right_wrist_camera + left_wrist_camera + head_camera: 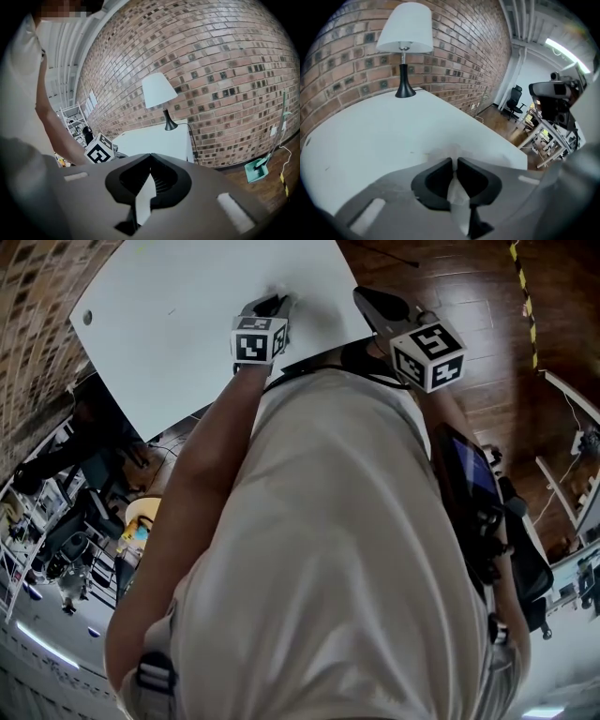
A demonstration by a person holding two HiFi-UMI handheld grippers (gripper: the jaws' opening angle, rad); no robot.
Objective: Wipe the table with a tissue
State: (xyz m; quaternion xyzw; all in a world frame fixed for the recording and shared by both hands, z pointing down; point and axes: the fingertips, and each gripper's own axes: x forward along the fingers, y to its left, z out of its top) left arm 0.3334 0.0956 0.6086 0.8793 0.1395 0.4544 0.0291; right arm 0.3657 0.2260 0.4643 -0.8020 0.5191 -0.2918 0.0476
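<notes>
The white table (178, 324) lies in front of me, and my left gripper (274, 304) points down onto it near its front edge. In the left gripper view the left gripper (454, 161) is shut on a white tissue (457, 196), which bunches on the tabletop (370, 140) just past the tips. My right gripper (367, 298) hangs at the table's right corner. In its own view the right gripper (150, 156) has its tips together with nothing between them. It looks across the table (154, 140) towards the left gripper's marker cube (99, 149).
A white-shaded lamp (405, 42) on a black stem stands at the table's far end by the brick wall (459, 51). Wooden floor (469, 287) lies to the right. A teal dustpan (257, 169) leans by the wall. An office chair (514, 97) and desks stand further off.
</notes>
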